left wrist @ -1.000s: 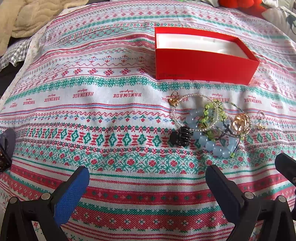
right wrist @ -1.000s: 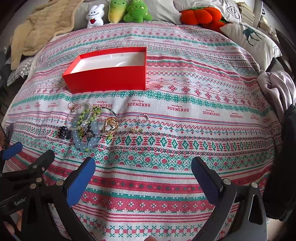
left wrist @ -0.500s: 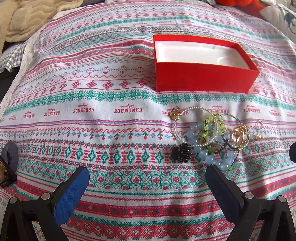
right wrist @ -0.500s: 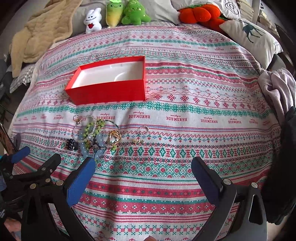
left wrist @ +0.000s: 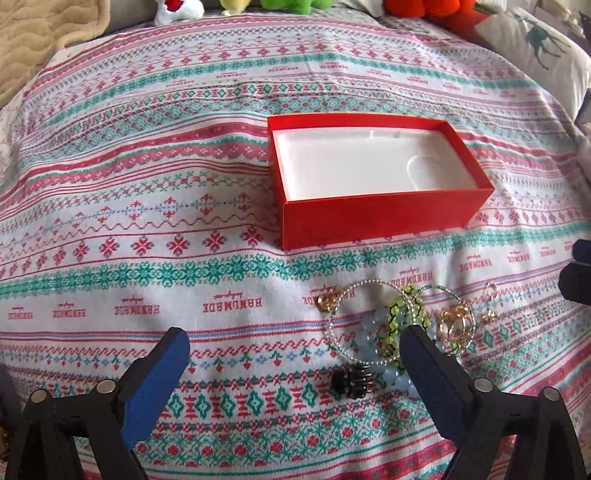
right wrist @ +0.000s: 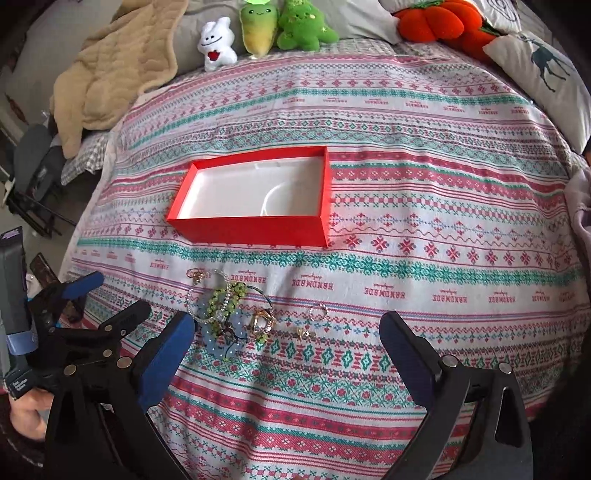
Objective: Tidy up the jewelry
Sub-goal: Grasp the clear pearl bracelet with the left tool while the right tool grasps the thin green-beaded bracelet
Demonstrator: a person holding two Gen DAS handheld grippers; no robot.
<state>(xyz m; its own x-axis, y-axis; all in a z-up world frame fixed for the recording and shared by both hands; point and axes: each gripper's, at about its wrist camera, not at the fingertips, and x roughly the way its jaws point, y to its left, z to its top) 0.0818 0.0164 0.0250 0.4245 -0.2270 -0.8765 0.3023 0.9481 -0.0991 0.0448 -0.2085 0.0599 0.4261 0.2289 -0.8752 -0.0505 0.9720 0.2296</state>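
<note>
An open red box point(left wrist: 373, 218) with a bare white liner sits on the patterned bedspread; it also shows in the right wrist view point(right wrist: 255, 230). In front of it lies a tangled pile of jewelry point(left wrist: 399, 325): bead bracelets, gold rings and a black hair claw point(left wrist: 351, 382). The pile also shows in the right wrist view point(right wrist: 229, 314), with small earrings point(right wrist: 310, 323) beside it. My left gripper point(left wrist: 295, 363) is open and empty, held above the cloth just short of the pile. My right gripper point(right wrist: 288, 343) is open and empty, to the right of it.
Plush toys point(right wrist: 258, 33), a tan blanket point(right wrist: 107, 74) and pillows point(right wrist: 546, 70) line the far edge of the bed. A grey garment point(right wrist: 580, 214) lies at the right edge. The bed drops off on the left point(right wrist: 55, 206).
Both grippers have risen and tilted, so the box and jewelry sit lower and the far edge of the bed comes into view. Nothing on the bed has moved.
</note>
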